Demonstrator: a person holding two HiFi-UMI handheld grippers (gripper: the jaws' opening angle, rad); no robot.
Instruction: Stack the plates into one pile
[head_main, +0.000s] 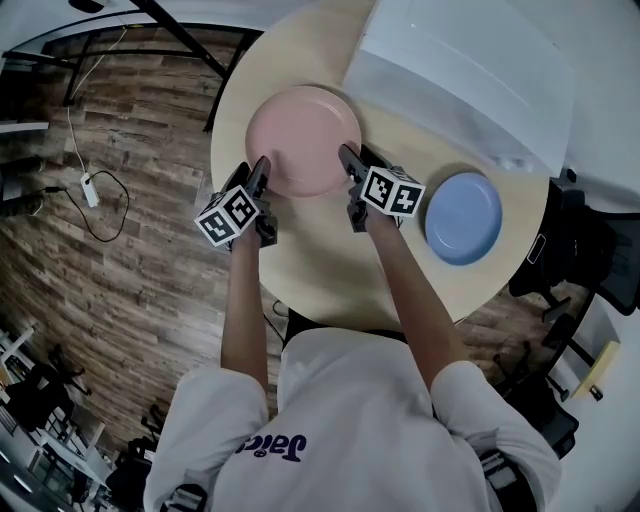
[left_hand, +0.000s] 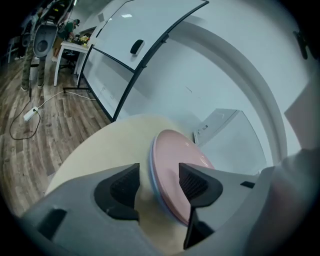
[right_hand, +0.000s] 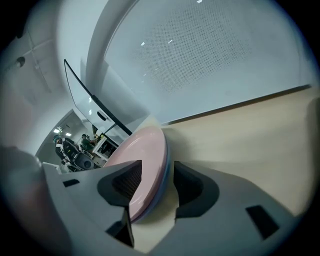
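Left arm: bare forearm reaching forward from the white shirt (head_main: 350, 420). The left gripper (head_main: 262, 166) points forward and down, and its marker cube faces the head camera.
Right arm: bare forearm running alongside the left one. The right gripper (head_main: 347, 156) also points forward and down, cube uppermost.
Left gripper state: jaws spread wide, not clamped. The near-left rim of the pink plate (head_main: 303, 138) stands between them. One pad is over the plate's upper face, and the other is on the table side with a gap showing.
Right gripper state: jaws apart, with the plate's near-right rim between them. No squeeze on it can be seen.
Pile: the pink plate lies between the two grippers. Both gripper views show a bluish rim (left_hand: 152, 176) right under it, so it rests on a lower plate.
Pink plate look: plain matte pink, shallow, round, with a raised rim. Nothing lies on it.
Blue plate (head_main: 462, 216): alone and bare, just beyond the right gripper's outer side, apart from the pile.
Table (head_main: 330, 255): round, pale wood.
Beyond the grippers: a white box (head_main: 460, 70) sits at the table's far edge.
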